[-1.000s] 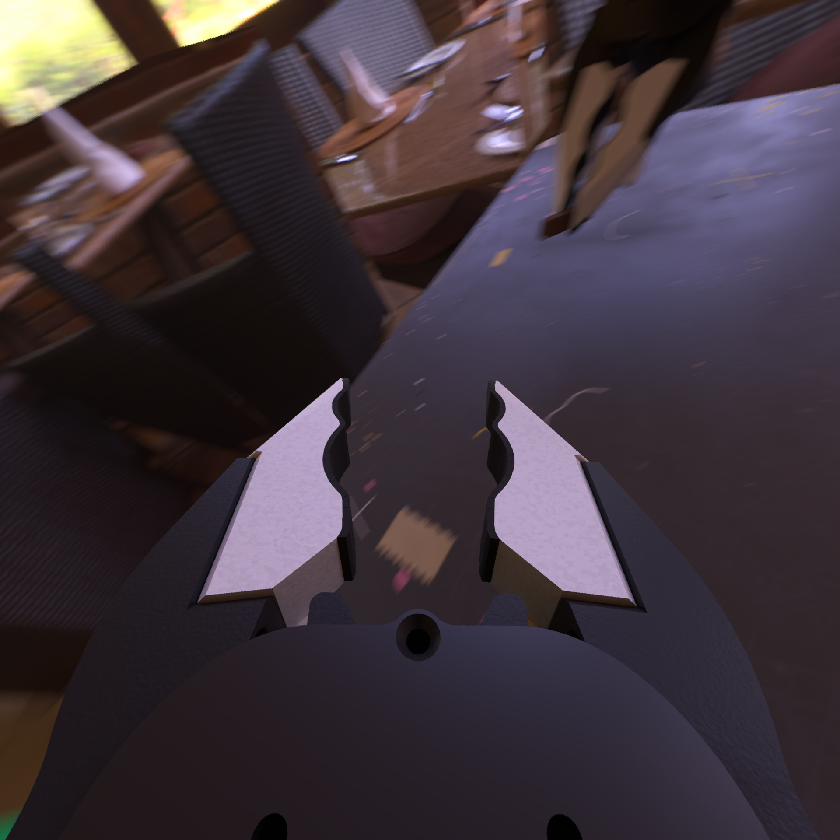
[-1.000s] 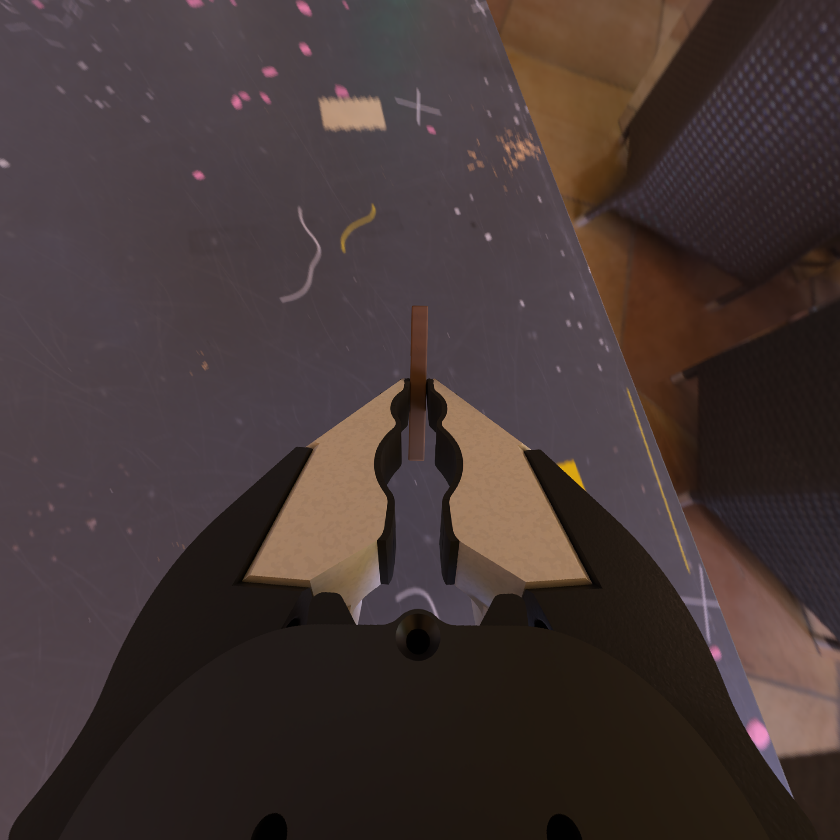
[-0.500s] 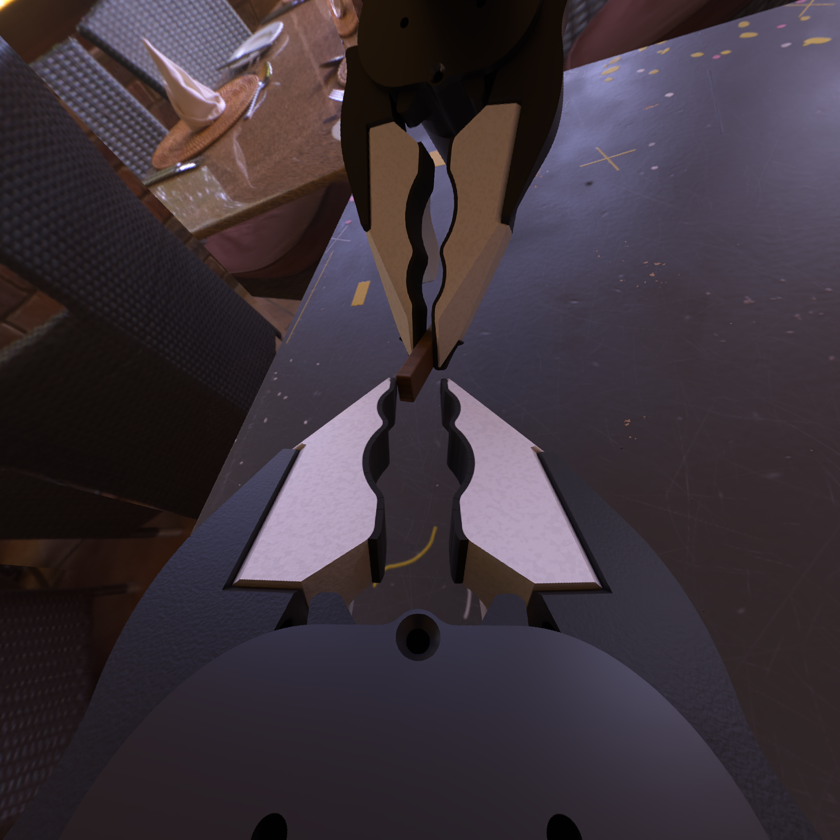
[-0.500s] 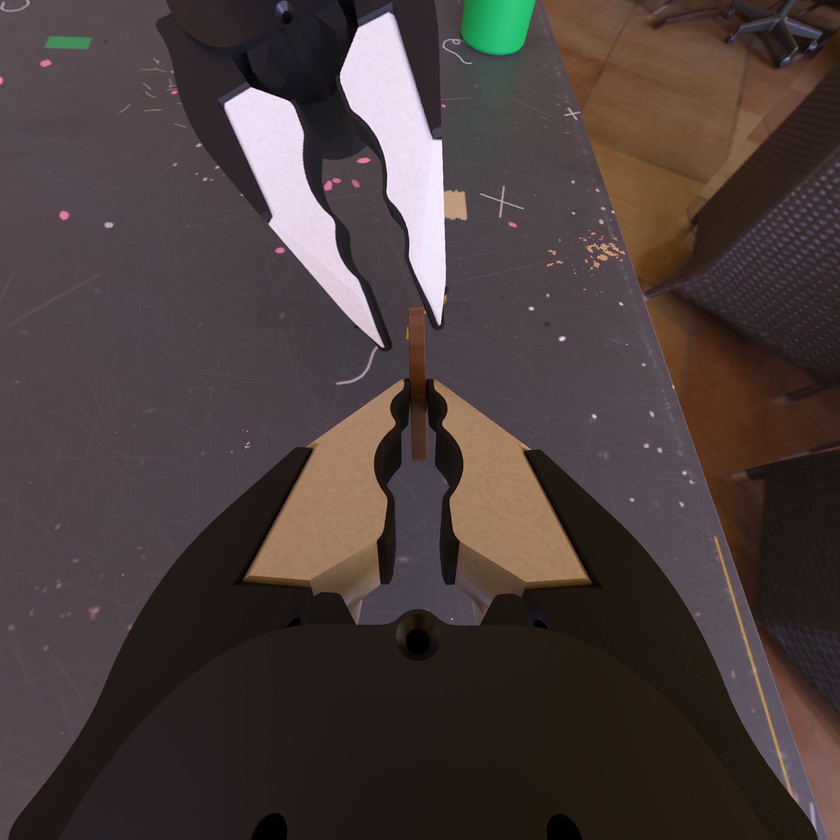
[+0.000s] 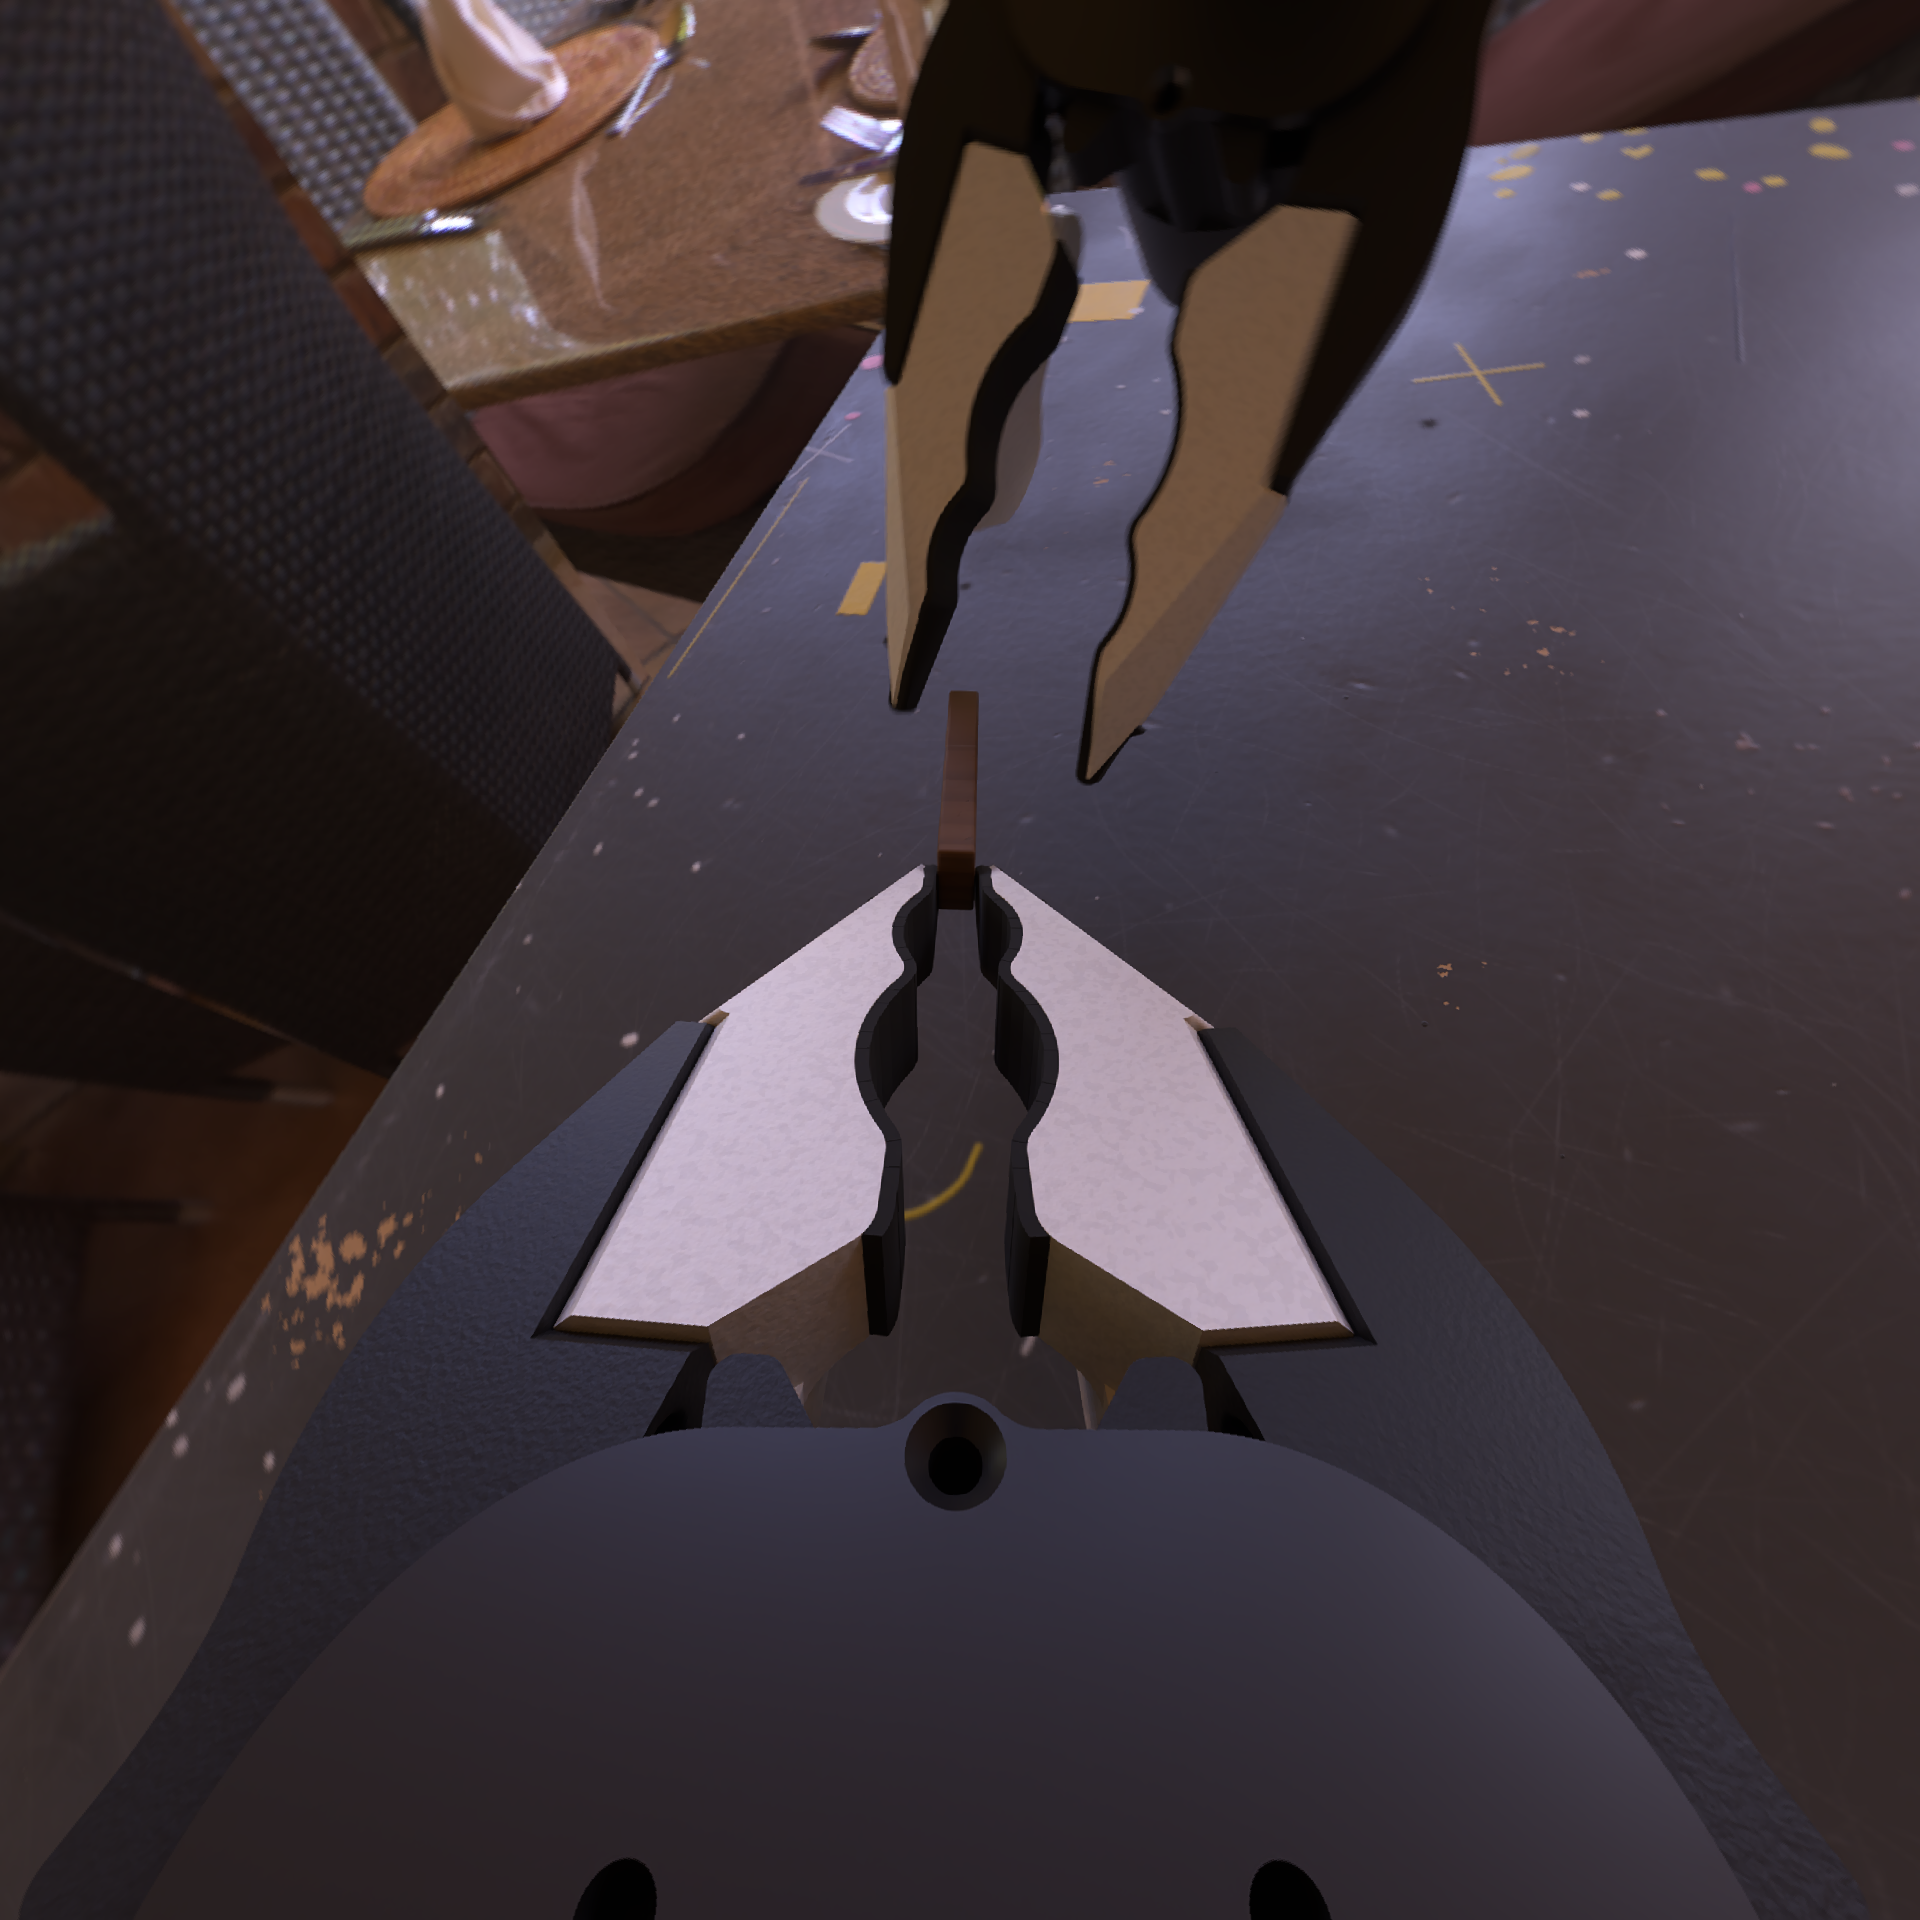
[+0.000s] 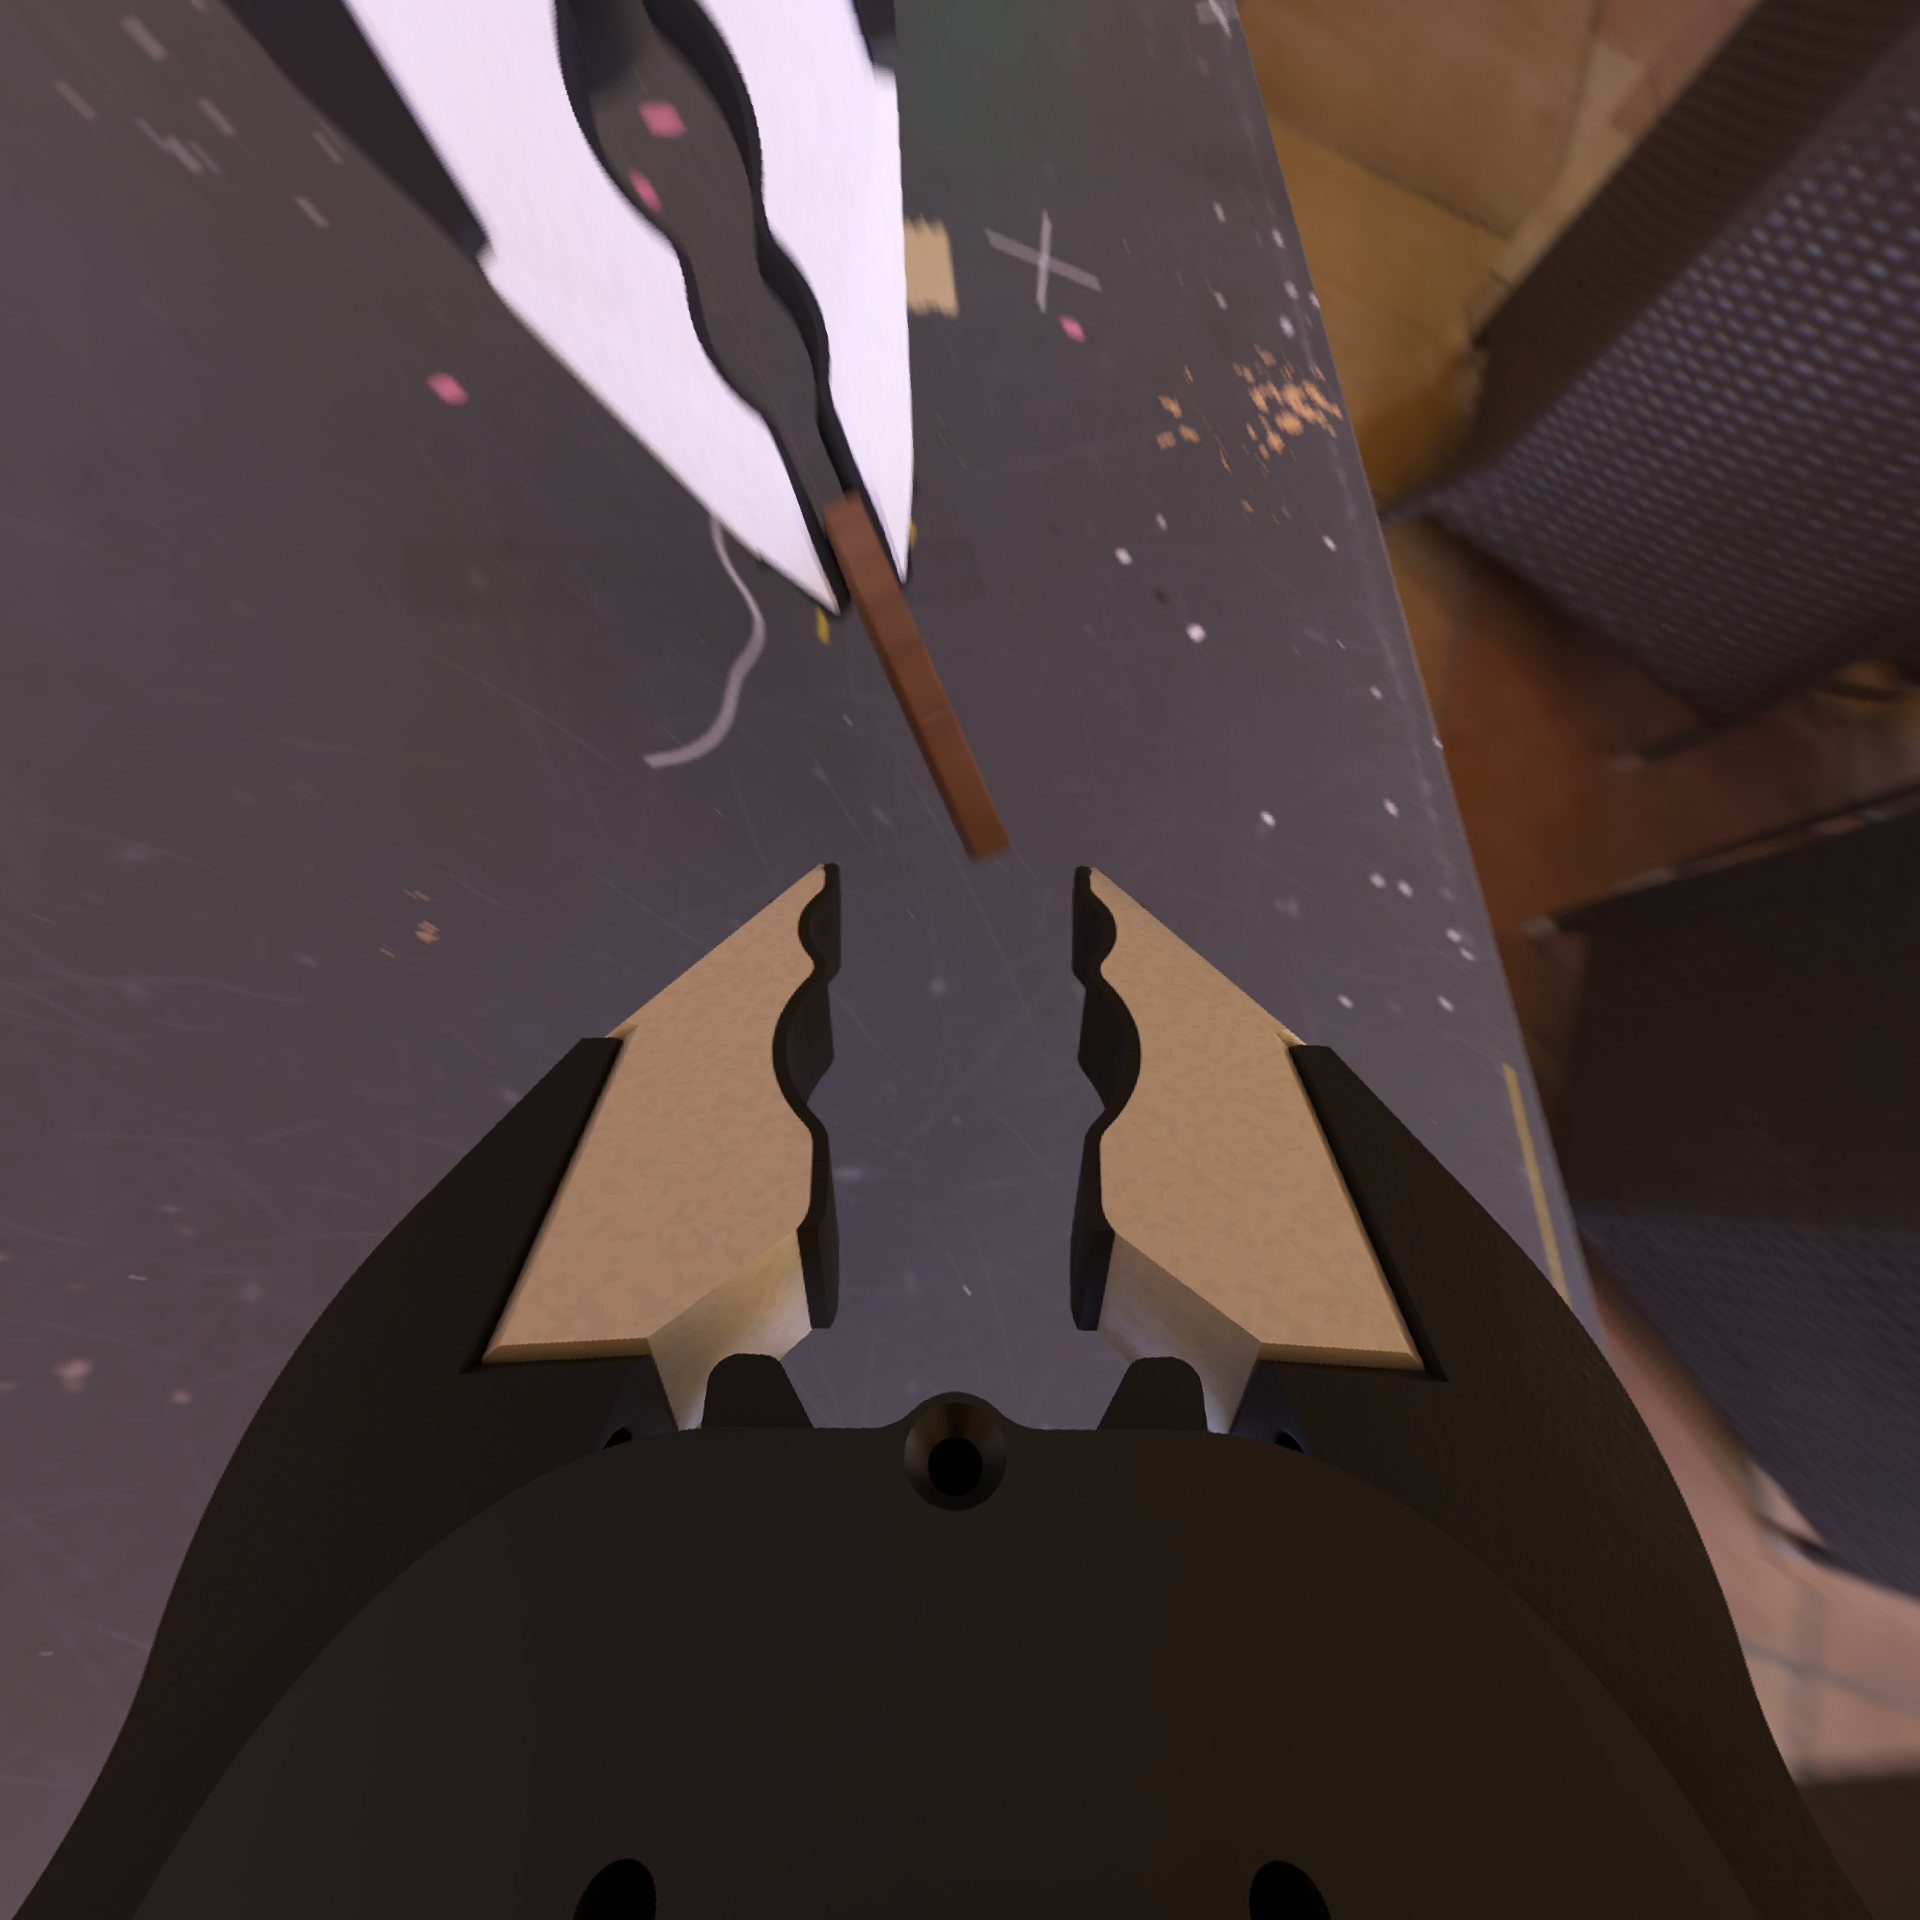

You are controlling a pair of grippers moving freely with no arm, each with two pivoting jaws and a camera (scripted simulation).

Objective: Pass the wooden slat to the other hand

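Between the white tips of the left gripper (image 5: 957, 883) sits one end of the wooden slat (image 5: 958, 790), pinched edge-on, its free length reaching forward past the tips. Just beyond that free end hangs the right gripper (image 5: 992, 743), its tan fingers (image 5: 940, 416) spread wide and clear of the wood on either side. In the right wrist view the same gripper (image 6: 956, 883) has its jaws parted with nothing between them, the slat's loose end just ahead. Under both lies the dark scuffed tabletop (image 5: 1507, 935); farther off stands a woven chair (image 5: 208, 520).
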